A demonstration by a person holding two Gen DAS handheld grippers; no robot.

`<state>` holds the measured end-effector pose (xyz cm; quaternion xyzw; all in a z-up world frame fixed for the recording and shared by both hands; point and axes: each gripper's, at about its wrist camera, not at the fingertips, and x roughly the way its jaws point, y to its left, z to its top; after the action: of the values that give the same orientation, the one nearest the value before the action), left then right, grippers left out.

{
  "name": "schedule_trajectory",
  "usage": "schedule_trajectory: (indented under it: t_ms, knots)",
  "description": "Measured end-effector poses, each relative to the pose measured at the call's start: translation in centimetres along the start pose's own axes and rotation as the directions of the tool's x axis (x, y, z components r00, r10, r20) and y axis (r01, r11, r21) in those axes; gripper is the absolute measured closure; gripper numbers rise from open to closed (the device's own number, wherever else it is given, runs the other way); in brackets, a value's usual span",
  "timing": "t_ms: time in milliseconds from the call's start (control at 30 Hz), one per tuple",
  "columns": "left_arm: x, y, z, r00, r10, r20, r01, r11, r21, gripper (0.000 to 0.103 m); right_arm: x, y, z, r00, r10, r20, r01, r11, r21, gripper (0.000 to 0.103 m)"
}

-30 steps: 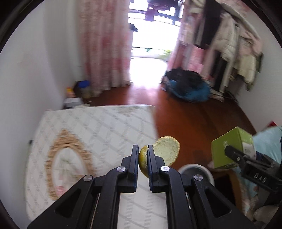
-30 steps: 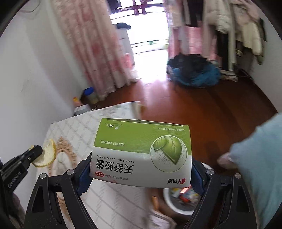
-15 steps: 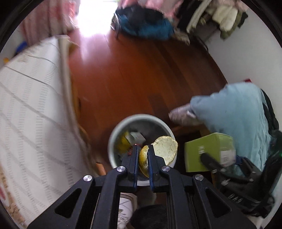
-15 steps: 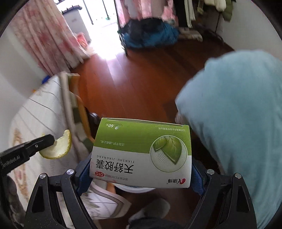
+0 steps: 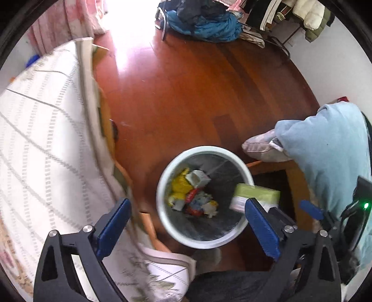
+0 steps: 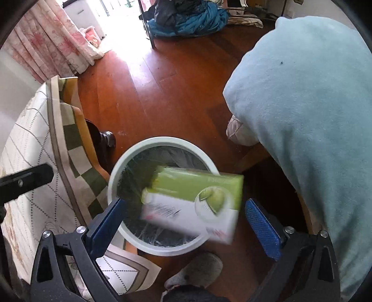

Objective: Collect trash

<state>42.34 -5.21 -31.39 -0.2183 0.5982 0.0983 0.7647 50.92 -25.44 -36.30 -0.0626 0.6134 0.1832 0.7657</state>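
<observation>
A round pale-rimmed trash bin (image 5: 162, 185) with a dark liner stands on the wooden floor and holds several pieces of trash (image 5: 193, 199). My left gripper (image 5: 188, 223) is open and empty above it. My right gripper (image 6: 183, 220) is open too. The green and white medicine box (image 6: 193, 199), blurred, is loose in the air between its jaws, over the bin's rim (image 6: 111, 176). The box also shows in the left wrist view (image 5: 255, 197) at the bin's right edge. The citrus peel is not in view.
A quilted white bed (image 5: 41, 139) lies left of the bin. The person's pale blue trouser leg (image 6: 302, 104) and slippers (image 5: 262, 148) are at the right. A blue pile of clothes (image 5: 204, 21) lies at the far end of the floor (image 5: 186, 93).
Both grippers have swung down over the bin and opened. The left has let go of the peel, which is gone from view. The right has let go of the box, which is dropping.
</observation>
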Motion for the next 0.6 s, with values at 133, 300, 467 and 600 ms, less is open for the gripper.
schedule_trajectory:
  t_ms: [133, 300, 467, 600]
  knots:
    - [-2.9, 0.4, -2.1, 0.995, 0.062, 0.073, -0.062, 0.998, 0.005, 0.003, -2.1, 0.8, -0.9, 1.0, -0.016, 0.014, 0.016, 1.0, -0.015, 0.0]
    - [-7.1, 0.1, -4.9, 0.98, 0.114, 0.161, -0.119, 0.993, 0.021, 0.003, -6.2, 2.0, -2.8, 0.998, -0.043, 0.044, 0.045, 0.998, -0.049, 0.0]
    - [-11.9, -0.2, -7.6, 0.965, 0.119, 0.232, -0.13, 0.991, 0.033, 0.003, -12.2, 3.2, -5.2, 0.995, -0.017, 0.1, 0.024, 0.997, -0.067, 0.0]
    - [-15.8, -0.7, -9.6, 0.953, 0.107, 0.283, -0.128, 0.99, 0.053, 0.003, -17.1, 4.0, -7.0, 0.989, 0.017, 0.145, -0.005, 0.996, -0.085, 0.0]
